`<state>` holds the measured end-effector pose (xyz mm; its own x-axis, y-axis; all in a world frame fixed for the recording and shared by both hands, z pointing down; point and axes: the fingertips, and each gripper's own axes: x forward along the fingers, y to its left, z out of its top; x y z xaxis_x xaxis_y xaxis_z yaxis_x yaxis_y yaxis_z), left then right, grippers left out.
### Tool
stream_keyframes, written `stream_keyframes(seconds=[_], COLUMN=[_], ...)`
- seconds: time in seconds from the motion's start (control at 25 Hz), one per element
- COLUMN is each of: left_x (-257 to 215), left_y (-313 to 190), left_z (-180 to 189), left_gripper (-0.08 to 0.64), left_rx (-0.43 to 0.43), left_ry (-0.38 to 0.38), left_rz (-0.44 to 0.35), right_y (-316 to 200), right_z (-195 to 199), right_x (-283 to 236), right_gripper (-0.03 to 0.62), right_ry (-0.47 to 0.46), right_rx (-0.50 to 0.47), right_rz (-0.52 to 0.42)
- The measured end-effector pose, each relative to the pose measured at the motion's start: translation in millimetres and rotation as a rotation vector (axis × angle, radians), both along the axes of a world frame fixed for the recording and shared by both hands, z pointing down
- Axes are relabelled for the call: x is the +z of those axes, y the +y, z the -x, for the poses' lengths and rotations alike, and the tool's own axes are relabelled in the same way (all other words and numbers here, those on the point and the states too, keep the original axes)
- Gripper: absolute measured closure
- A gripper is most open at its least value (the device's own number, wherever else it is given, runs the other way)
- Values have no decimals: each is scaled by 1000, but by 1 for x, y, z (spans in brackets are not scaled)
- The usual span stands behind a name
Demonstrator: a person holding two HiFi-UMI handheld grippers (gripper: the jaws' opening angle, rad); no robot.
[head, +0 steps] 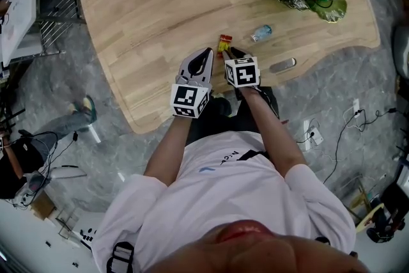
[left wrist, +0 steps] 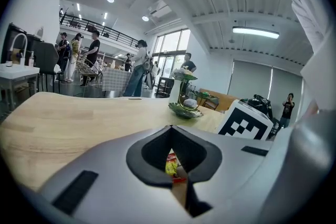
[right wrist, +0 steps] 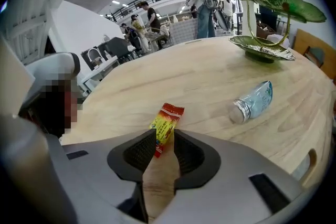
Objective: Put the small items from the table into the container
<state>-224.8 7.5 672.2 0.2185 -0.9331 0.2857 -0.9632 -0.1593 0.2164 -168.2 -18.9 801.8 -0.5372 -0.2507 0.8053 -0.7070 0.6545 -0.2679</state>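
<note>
Straddling near end of red-yellow candy packet [right wrist: 167, 121]: right tongs [right wrist: 159, 137] were slightly apart, no clamp. Packet lay on counter [right wrist: 199, 76], small bottle [right wrist: 253, 102] at its 3 o'clock. Empty left tongs [left wrist: 170, 129] were together at packet's 8 o'clock.

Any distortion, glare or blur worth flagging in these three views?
Head view: fisheye bows the table edges; light is even, with no glare. Left gripper view: heavy barrel distortion, black corners, windows and ceiling strip light blown out. Right gripper view: sachet and bottle are sharp, the windows are overexposed, and the mosaic patch at left is an overlay.
</note>
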Motion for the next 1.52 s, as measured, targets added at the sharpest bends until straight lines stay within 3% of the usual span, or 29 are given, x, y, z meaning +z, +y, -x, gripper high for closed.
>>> stream_keyframes(seconds=[0.12,0.28,0.6,0.92,1.52], left_x=[0,-2,-15,-51,-146], left_y=[0,-1,-1,-9,-70], left_z=[3,2,-5,-23,-75], left_gripper=[552,552,552,554,554], left_rx=[0,6,23,51,144], left_ry=[3,1,-3,27,30], left_rz=[-2,-2,-6,-11,-125], right_y=[0,1,-1,-8,-71], right_z=[1,4,-2,-22,-65], right_x=[4,3,-17,-82,-219], right_gripper=[482,540,565,565,565], right_ry=[42,77,14,-71,-189], right_rx=[-3,-48,-44,0,79], right_rz=[-5,-30,-35,-67,-219])
